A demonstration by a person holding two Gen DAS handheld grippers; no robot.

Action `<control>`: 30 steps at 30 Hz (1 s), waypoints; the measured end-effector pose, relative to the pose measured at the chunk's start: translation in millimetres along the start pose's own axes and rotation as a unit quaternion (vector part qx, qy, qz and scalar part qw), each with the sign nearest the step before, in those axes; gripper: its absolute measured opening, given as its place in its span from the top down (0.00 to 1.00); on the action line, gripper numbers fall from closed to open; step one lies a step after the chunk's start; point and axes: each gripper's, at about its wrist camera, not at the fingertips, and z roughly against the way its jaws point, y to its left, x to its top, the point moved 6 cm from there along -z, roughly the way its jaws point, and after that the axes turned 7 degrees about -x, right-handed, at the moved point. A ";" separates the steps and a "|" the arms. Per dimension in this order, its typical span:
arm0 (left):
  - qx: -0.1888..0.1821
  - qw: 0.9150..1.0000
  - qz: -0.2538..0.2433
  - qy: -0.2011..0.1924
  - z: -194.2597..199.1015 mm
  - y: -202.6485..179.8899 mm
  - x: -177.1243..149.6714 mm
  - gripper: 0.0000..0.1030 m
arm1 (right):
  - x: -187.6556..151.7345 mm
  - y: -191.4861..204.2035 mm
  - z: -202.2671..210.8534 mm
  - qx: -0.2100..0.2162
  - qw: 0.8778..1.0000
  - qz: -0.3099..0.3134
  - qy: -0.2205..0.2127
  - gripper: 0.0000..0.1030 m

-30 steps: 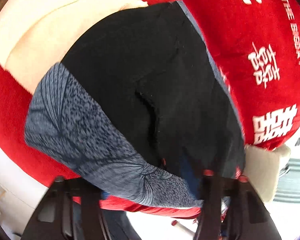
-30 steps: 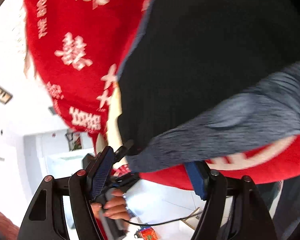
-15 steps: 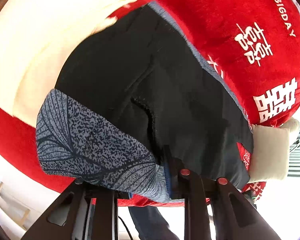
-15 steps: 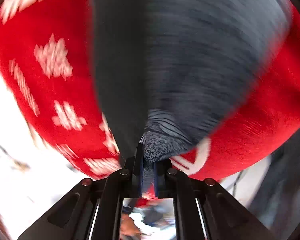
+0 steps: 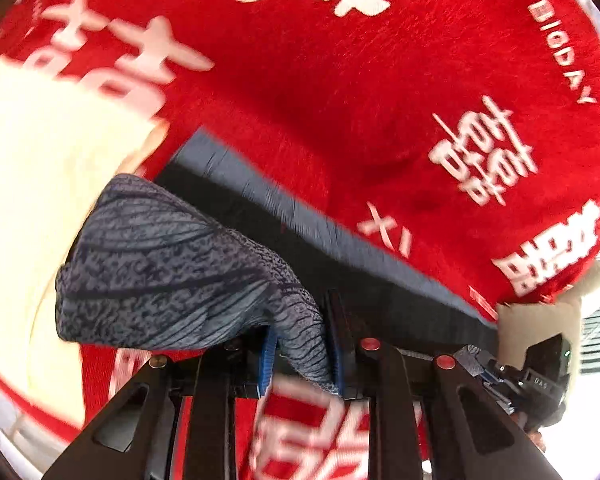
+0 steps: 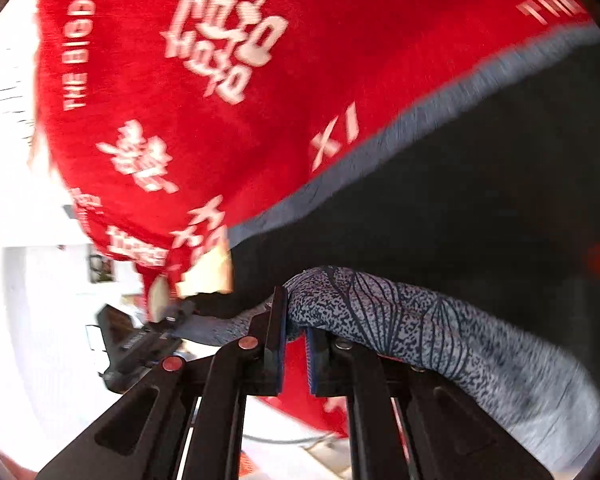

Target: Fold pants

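The pants are black with a grey leaf-patterned band (image 5: 168,268). They lie on a red blanket with white characters (image 5: 380,92). My left gripper (image 5: 300,344) is shut on a bunched corner of the patterned band, lifted off the blanket. In the right wrist view my right gripper (image 6: 296,332) is shut on the patterned band (image 6: 412,320), which trails off to the right over the black cloth (image 6: 480,184). A grey hem edge (image 6: 380,144) runs diagonally where the pants meet the blanket (image 6: 204,120).
A cream cloth or pillow (image 5: 40,208) lies at the left of the left wrist view. The other gripper's body shows at lower right in the left wrist view (image 5: 540,376) and at left in the right wrist view (image 6: 136,340). White room beyond the blanket's edge (image 6: 28,280).
Both grippers went from open to shut on the patterned band and lifted it. The black cloth now shows as a narrower strip, with more red blanket in view.
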 end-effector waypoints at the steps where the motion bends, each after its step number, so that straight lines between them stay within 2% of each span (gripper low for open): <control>1: 0.015 1.000 -0.005 0.000 -15.1 -1.0 11.0 0.76 | 10.1 -8.9 -8.2 -0.013 1.000 0.001 0.009 0.92; 3: 0.060 0.998 -0.023 0.007 -52.4 2.6 31.1 0.75 | 36.0 -17.4 -34.9 -0.039 0.999 0.001 0.027 0.92; 4: 0.083 0.996 -0.028 0.004 -65.4 6.8 37.6 0.65 | 43.1 -25.8 -45.6 -0.048 0.998 0.004 0.034 0.92; 6: 0.117 0.993 -0.029 -0.006 -81.4 13.9 47.1 0.54 | 57.6 -36.4 -67.0 -0.060 0.997 0.011 0.049 0.89; 9: 0.138 0.990 -0.017 -0.005 -97.5 24.8 54.5 0.53 | 67.5 -48.3 -80.4 -0.033 0.997 -0.013 0.070 0.89; 12: 0.147 0.989 -0.012 0.000 -92.1 23.5 55.9 0.51 | 68.7 -46.2 -75.0 -0.015 0.995 -0.019 0.100 0.86; 13: 0.155 0.988 -0.011 -0.005 -82.2 20.3 55.7 0.38 | 67.0 -43.0 -69.4 -0.017 0.994 -0.011 0.105 0.83; 14: 0.168 0.986 -0.014 -0.019 -70.7 17.4 55.7 0.28 | 66.8 -37.3 -61.9 -0.024 0.994 0.006 0.102 0.69; 15: 0.180 0.983 -0.021 -0.037 -59.3 13.4 54.5 0.19 | 66.3 -29.8 -51.4 -0.031 0.995 0.027 0.090 0.49; 16: 0.187 0.980 -0.039 -0.055 -45.7 6.0 52.4 0.19 | 64.7 -21.4 -40.6 -0.030 0.995 0.047 0.078 0.41; 17: 0.191 0.979 -0.051 -0.054 -41.5 2.1 49.2 0.19 | 62.6 -14.7 -32.7 -0.028 0.995 0.061 0.069 0.36; 19: 0.196 0.977 -0.077 -0.041 -46.4 -8.8 37.9 0.19 | 54.7 -0.2 -20.4 -0.020 0.993 0.097 0.067 0.36; 21: 0.204 0.974 -0.097 -0.010 -69.8 -14.3 24.1 0.19 | 42.9 7.2 -19.4 -0.029 0.988 0.130 0.076 0.41; 24: 0.220 0.969 -0.115 0.016 -109.4 -17.0 10.8 0.19 | 32.3 -6.5 -44.9 -0.102 0.977 0.162 0.099 0.47; 25: 0.230 0.966 -0.115 0.024 -124.0 -15.1 6.6 0.19 | 34.0 -13.9 -52.0 -0.128 0.973 0.167 0.097 0.47; 26: 0.244 0.963 -0.111 0.033 -138.0 -11.6 3.0 0.19 | 38.8 -24.7 -58.0 -0.160 0.967 0.175 0.088 0.53; 27: 0.260 0.958 -0.115 0.032 -143.6 -10.0 1.4 0.19 | 43.8 -27.2 -58.5 -0.157 0.969 0.176 0.074 0.60; 28: 0.277 0.952 -0.129 0.028 -146.0 -12.5 -0.2 0.19 | 47.6 -27.2 -55.1 -0.146 0.973 0.166 0.069 0.60; 29: 0.279 0.950 -0.135 0.031 -146.0 -15.8 -1.9 0.19 | 49.7 -27.6 -49.4 -0.132 0.977 0.149 0.071 0.59; 30: 0.270 0.952 -0.137 0.036 -142.0 -20.6 -4.8 0.19 | 50.3 -28.2 -41.4 -0.116 0.982 0.136 0.067 0.59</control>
